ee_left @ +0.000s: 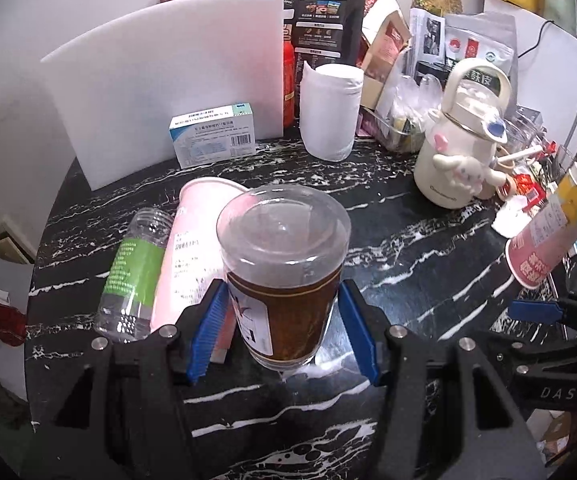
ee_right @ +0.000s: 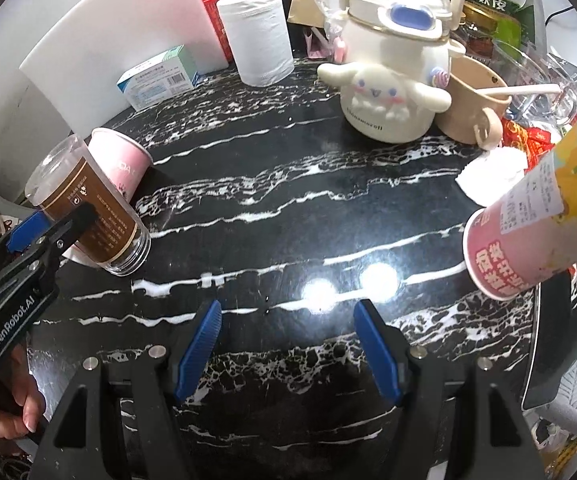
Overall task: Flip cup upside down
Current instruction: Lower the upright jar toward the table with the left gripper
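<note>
A clear plastic cup with a brown label stands on the black marble table, tilted, its wide mouth up. My left gripper has a blue pad on each side of the cup, close to its wall; a small gap shows on the right. The cup and the left gripper also show at the left of the right wrist view. My right gripper is open and empty above the table's front.
A pink paper cup and a clear bottle lie just left of the cup. A white cutting board, medicine box, tissue roll and white kettle stand behind. A pink tube lies at the right.
</note>
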`<state>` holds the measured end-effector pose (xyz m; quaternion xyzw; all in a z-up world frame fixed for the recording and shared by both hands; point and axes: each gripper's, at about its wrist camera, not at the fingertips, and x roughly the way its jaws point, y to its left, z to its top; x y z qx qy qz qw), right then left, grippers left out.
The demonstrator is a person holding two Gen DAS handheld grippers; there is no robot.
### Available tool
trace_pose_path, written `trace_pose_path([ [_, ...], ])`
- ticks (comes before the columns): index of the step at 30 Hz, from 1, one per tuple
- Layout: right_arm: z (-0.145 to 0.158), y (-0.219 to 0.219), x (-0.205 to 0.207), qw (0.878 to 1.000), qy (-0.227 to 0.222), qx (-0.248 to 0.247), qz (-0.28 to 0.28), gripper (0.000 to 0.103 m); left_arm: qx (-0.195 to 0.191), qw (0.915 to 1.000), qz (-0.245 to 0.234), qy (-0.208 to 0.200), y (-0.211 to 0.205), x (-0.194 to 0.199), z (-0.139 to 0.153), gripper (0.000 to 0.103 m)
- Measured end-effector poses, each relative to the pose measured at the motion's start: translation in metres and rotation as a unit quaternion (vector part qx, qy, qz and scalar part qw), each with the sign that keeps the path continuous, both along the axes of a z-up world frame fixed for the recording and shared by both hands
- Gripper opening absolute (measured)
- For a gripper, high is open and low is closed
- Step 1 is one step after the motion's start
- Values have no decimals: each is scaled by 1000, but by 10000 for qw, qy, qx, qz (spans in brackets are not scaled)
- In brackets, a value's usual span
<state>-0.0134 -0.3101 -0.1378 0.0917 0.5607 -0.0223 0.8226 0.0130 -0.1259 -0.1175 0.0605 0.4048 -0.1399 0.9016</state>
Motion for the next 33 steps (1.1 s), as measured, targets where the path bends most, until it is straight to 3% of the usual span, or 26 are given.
trace_pose_path([
  [13,-17,19,-18,9995,-103,6,304,69,-281,9983,448,-257,25,-46,-19,56],
  [23,-25,34,-33,9988,-103,-3,487,69,-184,9985,405,-305,30,-58,-22,56],
  [28,-24,39,-36,9987,-111,-28,493,69,-79,9993,335,-138,28,-53,-20,57],
  [33,-15,42,-35,9988,-129,-12,476,69,187,9995,233,-57,24,-51,-7,65],
])
